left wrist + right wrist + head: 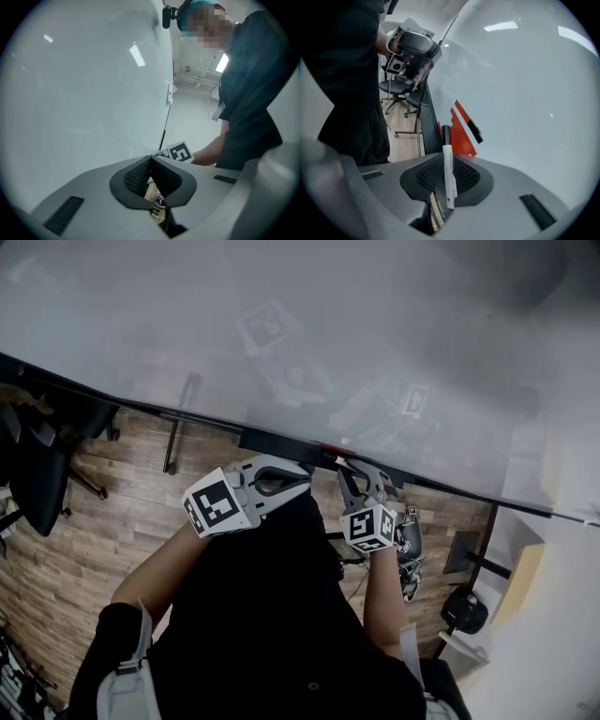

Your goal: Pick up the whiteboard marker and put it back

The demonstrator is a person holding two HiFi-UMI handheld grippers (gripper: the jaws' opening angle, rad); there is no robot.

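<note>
A whiteboard marker (448, 174), white-bodied with a black cap, is clamped between the pads of my right gripper (446, 158), its capped end pointing forward past the jaw tips. In the head view the right gripper (362, 474) is held just below the whiteboard's dark tray ledge (281, 441), and the marker itself is too small to make out there. My left gripper (298, 476) is beside it to the left. In the left gripper view, the left gripper (150, 159) has its jaws meeting with nothing between them. The whiteboard (309, 343) fills the top.
Red and black shapes (463, 125) sit on the whiteboard near the ledge (427, 123). Black office chairs (36, 465) stand on the wooden floor (112, 521) at the left. The person's dark-clothed torso (262, 615) fills the lower middle.
</note>
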